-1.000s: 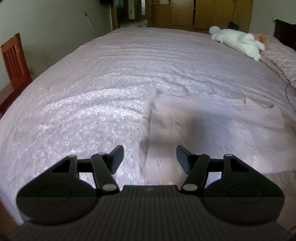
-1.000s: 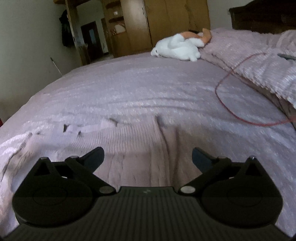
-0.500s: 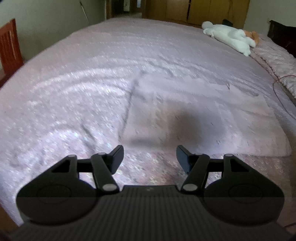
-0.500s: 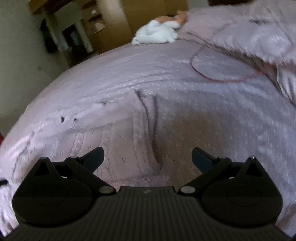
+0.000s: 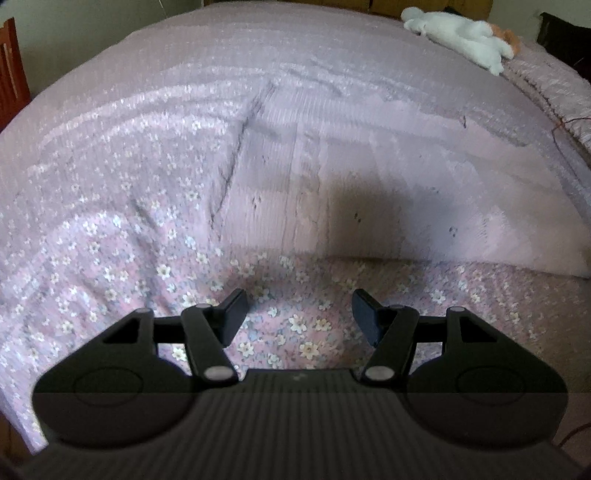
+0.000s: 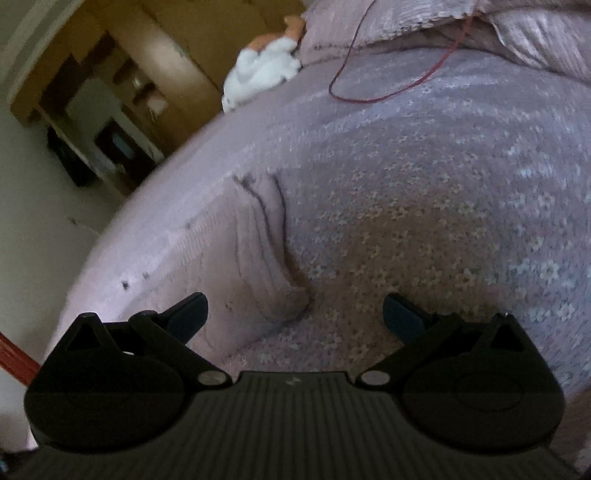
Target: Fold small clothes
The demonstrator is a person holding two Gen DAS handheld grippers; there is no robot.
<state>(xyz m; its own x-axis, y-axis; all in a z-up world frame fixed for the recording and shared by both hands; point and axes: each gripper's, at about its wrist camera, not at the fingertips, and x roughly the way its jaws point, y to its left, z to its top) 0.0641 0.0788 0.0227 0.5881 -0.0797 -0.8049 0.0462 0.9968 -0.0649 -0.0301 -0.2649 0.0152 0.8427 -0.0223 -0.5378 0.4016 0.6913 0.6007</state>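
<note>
Hovering: both claws hang over the bed, nothing gripped, garment flat ahead of them.
Garment: pale pink knit piece (image 5: pixel 388 192) lies on the floral bedspread (image 5: pixel 110 229); colours nearly match, so its edges are hard to trace.
Landmark: all places below are relative to the garment.
Left claw (image 5: pixel 299 314): spread wide, empty, just short of the garment's near edge, over bare bedspread. Judgement: lined up to take that near hem.
Right claw (image 6: pixel 295 314): spread wide, empty, camera tilted. The garment's near right corner (image 6: pixel 288 306) sits between its fingers but closer to the left one; contact cannot be told.
Corner state: a raised ridge of doubled knit runs back from that corner, likely a sleeve or side fold already laid in.
Why so placed: garment spread flat so a hem can be lifted and carried over; one claw per end keeps the edge straight.
Stage: judged mid-fold, side looks tucked, crosswise fold not yet done.
Next move needs: both claws pinching only the knit, not the bedspread under it.
Risk: soft bedspread bunches and gets caught with the hem; blur hides the exact edge.
Beyond garment: white plush toy (image 5: pixel 458 33) far side, well apart; red cord (image 6: pixel 388 88) far right, clear of the work.
</note>
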